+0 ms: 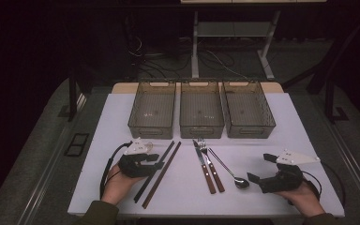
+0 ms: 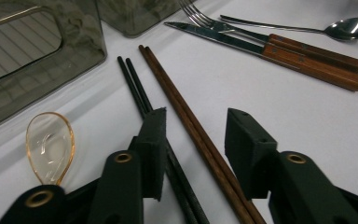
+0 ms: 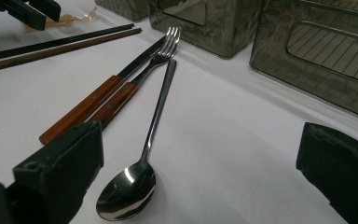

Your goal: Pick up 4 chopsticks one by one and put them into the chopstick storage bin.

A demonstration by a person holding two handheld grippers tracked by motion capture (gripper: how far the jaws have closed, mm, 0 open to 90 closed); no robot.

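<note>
Left hand-held gripper (image 2: 193,140) of mine sits low in the left gripper view, jaws part open astride the chopsticks: the brown pair (image 2: 191,126) runs through the gap, the black pair (image 2: 137,88) passes under the left jaw; I can't tell if a pad touches. An amber spoon (image 2: 50,145) lies lower left. Knife (image 2: 261,49), fork (image 2: 279,41) and steel spoon (image 2: 349,27) lie upper right on the bench (image 2: 284,126). My right hand-held gripper (image 1: 262,171) gapes empty, lower right of the high view.

hidden: black chopsticks (image 2: 137,88) under claw | cut off: amber spoon (image 2: 50,145) handle
</note>
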